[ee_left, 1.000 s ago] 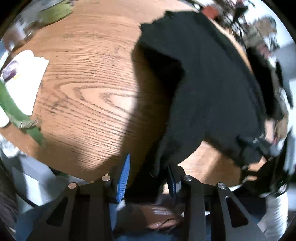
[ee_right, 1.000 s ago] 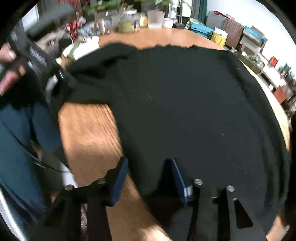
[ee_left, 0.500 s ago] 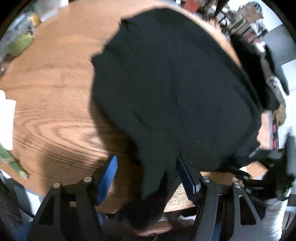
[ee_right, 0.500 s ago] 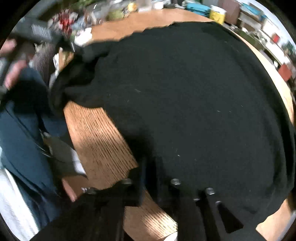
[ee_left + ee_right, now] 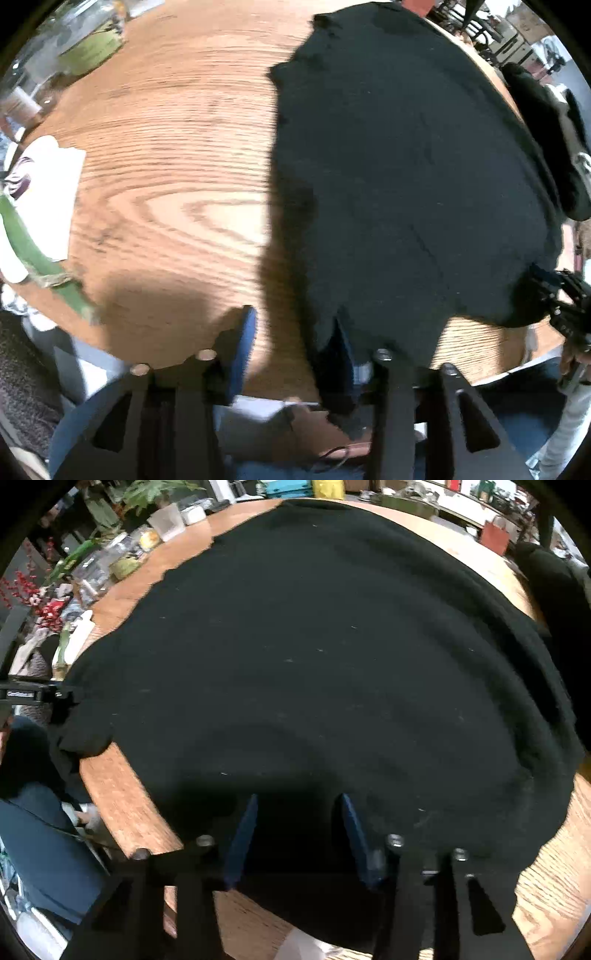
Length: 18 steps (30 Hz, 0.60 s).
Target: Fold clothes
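One black garment (image 5: 332,657) on the table (image 5: 177,155); two claws (image 5: 295,339) (image 5: 299,834) spread.

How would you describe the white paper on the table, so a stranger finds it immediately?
Start at the wooden table beside the black garment. At the table's far left edge lies the white paper. It is the only flat white sheet, with a dark purple mark.

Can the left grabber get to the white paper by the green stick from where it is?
Probably yes. Only bare wooden table lies between the left gripper and the white paper; the black garment spreads the other way.
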Available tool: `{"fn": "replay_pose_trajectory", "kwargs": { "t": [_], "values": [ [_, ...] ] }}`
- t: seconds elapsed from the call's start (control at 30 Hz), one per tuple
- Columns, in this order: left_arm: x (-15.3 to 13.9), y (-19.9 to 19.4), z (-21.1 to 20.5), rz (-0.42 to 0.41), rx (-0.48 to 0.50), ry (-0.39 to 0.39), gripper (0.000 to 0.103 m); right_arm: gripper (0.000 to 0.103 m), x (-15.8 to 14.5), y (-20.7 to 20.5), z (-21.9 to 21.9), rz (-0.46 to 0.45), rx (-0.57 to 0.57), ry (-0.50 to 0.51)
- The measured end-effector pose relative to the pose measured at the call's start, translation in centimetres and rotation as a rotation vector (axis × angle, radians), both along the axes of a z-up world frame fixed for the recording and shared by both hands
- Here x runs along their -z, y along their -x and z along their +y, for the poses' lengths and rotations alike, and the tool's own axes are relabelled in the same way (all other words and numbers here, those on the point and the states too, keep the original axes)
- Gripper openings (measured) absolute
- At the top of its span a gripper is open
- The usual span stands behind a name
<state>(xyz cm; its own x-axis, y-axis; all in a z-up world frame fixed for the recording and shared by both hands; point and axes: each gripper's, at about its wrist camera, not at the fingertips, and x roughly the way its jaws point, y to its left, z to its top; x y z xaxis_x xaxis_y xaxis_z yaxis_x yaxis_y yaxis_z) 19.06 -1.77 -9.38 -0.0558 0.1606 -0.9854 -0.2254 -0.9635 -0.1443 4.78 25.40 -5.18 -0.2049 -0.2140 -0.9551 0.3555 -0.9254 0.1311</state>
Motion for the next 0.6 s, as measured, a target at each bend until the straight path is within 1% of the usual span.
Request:
{"fn": "replay_pose_trajectory", "kwargs": {
  "t": [0.07,0.13,0.2,0.27,0.3,0.37,0.4,0.43,0.47,0.5,0.53,0.6],
  "values": [
    [-0.6,-0.4,-1.0,0.003,-0.012,-0.012,0.058,0.044,0.2,-0.3,0.2,0.007,0.012,-0.035],
    [-2.0,-0.8,-1.7,0.026,-0.006,-0.028,0.058,0.044,0.3,-0.3,0.8,0.001,0.047,-0.053],
    [-4.1,-1.1,-2.3,0.079,-0.014,-0.066,0.058,0.044,0.4,-0.4,1.4,-0.004,0.081,-0.07],
    [-6.4,-1.3,-2.8,0.158,-0.034,-0.101,0.058,0.044,0.5,-0.4,2.1,-0.01,0.117,-0.088],
    [-7.4,-1.4,-2.8,0.19,-0.034,-0.123,0.06,0.044,0.6,-0.4,2.5,-0.018,0.143,-0.099],
    [-8.6,-0.7,-2.1,0.226,-0.002,-0.162,0.065,0.045,0.6,-0.4,3.4,-0.036,0.196,-0.093],
    [-8.4,1.2,-1.3,0.228,0.01,-0.157,0.067,0.045,0.4,-0.5,3.8,-0.043,0.23,-0.077],
    [-7.7,3.3,-0.8,0.22,0.023,-0.144,0.068,0.051,0.1,-0.5,4.2,-0.048,0.263,-0.061],
    [-7.8,5.2,-0.2,0.211,0.037,-0.137,0.068,0.064,-0.2,-0.5,4.2,-0.047,0.281,-0.049],
    [-9.2,6.7,0.4,0.201,0.05,-0.14,0.068,0.07,-0.9,-0.3,4.1,-0.036,0.294,-0.03],
    [-9.7,8.8,1.4,0.194,0.064,-0.146,0.068,0.076,-1.6,0.0,3.7,-0.017,0.284,-0.023],
    [-7.3,14.7,4.7,0.186,0.097,-0.178,0.068,0.077,-2.9,1.1,3.1,0.024,0.268,-0.025]
  ]
}}
